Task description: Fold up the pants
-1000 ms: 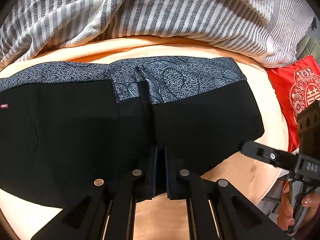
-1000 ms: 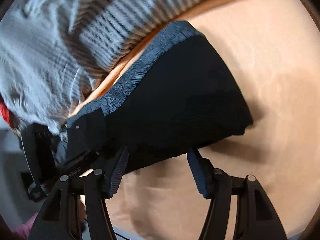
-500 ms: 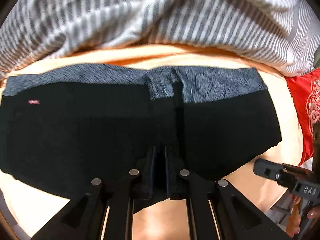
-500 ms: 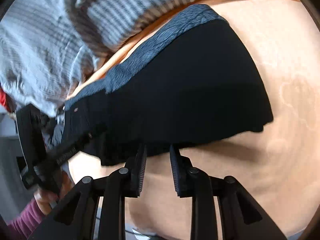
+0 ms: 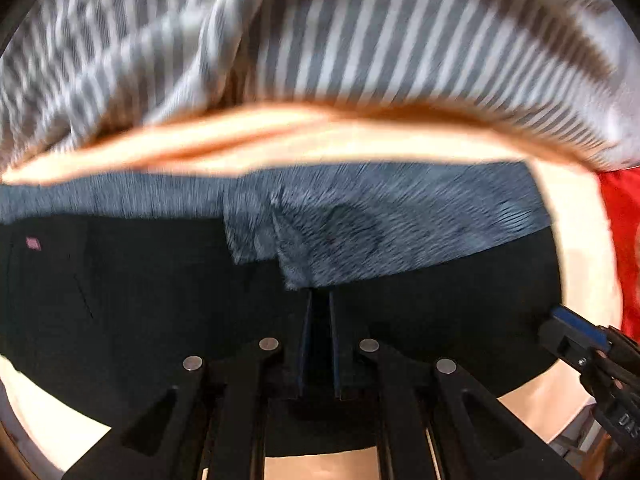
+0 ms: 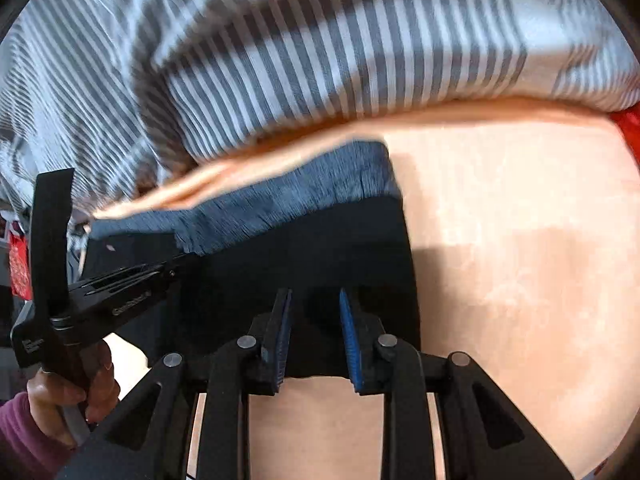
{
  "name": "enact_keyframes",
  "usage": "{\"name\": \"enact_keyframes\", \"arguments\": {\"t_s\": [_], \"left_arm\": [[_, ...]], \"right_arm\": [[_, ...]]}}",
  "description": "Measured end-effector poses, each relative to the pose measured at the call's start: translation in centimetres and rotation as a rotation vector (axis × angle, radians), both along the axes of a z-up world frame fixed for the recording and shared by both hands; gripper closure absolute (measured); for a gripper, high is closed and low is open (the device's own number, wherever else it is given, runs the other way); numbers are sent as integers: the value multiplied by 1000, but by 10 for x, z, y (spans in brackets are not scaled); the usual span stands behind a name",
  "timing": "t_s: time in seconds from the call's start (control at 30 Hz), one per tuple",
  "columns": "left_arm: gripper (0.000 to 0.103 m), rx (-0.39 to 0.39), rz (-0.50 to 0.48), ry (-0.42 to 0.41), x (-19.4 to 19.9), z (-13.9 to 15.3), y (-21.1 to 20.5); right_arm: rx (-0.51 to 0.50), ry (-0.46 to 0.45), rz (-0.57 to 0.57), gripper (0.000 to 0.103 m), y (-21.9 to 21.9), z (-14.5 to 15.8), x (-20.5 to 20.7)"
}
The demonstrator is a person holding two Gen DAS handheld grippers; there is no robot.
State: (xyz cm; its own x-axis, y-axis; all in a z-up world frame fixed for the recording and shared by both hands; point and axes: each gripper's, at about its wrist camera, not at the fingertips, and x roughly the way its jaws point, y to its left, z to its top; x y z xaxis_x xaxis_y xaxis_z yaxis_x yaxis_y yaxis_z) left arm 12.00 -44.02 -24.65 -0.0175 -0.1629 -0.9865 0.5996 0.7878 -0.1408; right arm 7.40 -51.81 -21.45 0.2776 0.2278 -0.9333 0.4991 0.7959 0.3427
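Both tools advanced over the pants point(image 5: 140, 300); pink label point(image 5: 33, 243) unreadable.

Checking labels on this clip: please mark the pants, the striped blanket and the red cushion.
pants point(image 5: 160, 300), left wrist view, on the black cloth left of the fingers.
striped blanket point(image 6: 320, 60), right wrist view, on its grey and white stripes.
red cushion point(image 5: 624, 216), left wrist view, on its visible edge at right.

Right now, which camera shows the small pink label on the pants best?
The left wrist view: the pink label sits plainly on the black pants. In the right wrist view it is only a tiny pale speck by the left gripper.
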Motion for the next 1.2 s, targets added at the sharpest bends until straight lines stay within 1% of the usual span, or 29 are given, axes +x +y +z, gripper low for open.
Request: {"name": "enact_keyframes", "arguments": {"t_s": [0.03,0.1,0.23,0.43,0.47,0.5,0.53,0.57,0.6,0.63,0.67,0.8,0.93,1.03,1.13,1.2], "left_arm": [[92,-22,1,-18,-3,0,5],[92,-17,-18,-29,-7,0,7],[92,12,-33,-34,-9,-1,1],[92,39,-12,-64,-13,-2,-7],[91,41,-6,-66,-15,-1,-8],[87,42,1,-67,-16,-1,-9],[56,50,10,-71,-18,-1,-11],[15,60,27,-98,-22,6,-7],[8,36,41,-120,-23,10,-4],[8,4,51,-141,-25,15,-2],[8,-6,46,-139,-26,18,-2],[8,44,35,-132,-33,17,-8],[8,55,52,-158,-39,30,-9],[8,50,76,-159,-44,39,-3],[8,47,109,-160,-43,47,13],[8,48,132,-156,-42,52,25]], "right_arm": [[11,23,4,76,2,-8,-2],[14,30,17,76,7,-19,-8],[6,11,26,76,7,-20,-13],[68,25,-4,76,-2,-22,-14],[69,26,-2,76,-2,-23,-13],[66,27,4,76,-1,-23,-13],[60,29,10,76,1,-22,-12],[55,30,15,76,2,-22,-13],[50,32,22,74,2,-22,-12],[52,30,27,72,3,-22,-12],[55,28,32,70,4,-22,-11],[48,24,64,66,8,-22,-8],[55,24,75,62,8,-22,-6],[63,30,98,55,8,-21,-2],[57,36,127,47,13,-20,1],[47,40,144,39,17,-20,3]]}}
